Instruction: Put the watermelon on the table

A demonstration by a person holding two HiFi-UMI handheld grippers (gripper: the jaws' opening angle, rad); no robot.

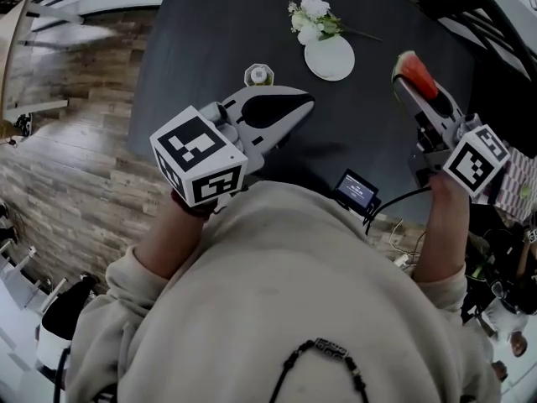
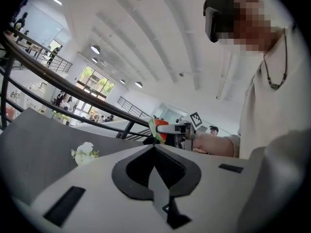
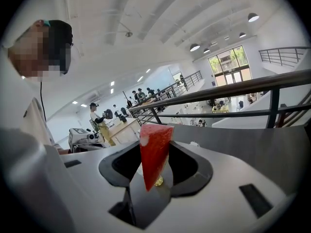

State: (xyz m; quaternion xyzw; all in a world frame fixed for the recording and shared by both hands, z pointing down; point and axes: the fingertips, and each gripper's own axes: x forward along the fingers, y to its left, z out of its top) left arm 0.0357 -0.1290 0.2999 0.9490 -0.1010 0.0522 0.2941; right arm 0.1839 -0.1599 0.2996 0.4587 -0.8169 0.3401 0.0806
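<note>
**Watermelon slice in my right gripper, over the bench**

My right gripper [image 1: 406, 86] is clenched on the watermelon slice [image 1: 415, 74]. In the right gripper view the red wedge stands between the two jaws with its narrow point down and a pale strip of rind at its upper left corner. In the head view the slice sits at the upper right of the frame, at the tip of that gripper and over the right part of the dark bench [image 1: 210, 32]. It is carried in the jaws, not lying on the surface.

My left gripper [image 1: 304, 103] is near the middle of the head view. Its jaws are brought together at the tips and nothing is between them; the left gripper view shows the same.

On the bench, at the top centre of the head view, a white plate [image 1: 329, 59] lies with a small bunch of white flowers [image 1: 310, 19] touching its upper edge. A small pale pot [image 1: 258, 75] stands just above my left gripper. A small lit screen [image 1: 357, 190] shows near the bench's lower edge, and a wooden floor [image 1: 75, 149] fills the left of the frame.
</note>
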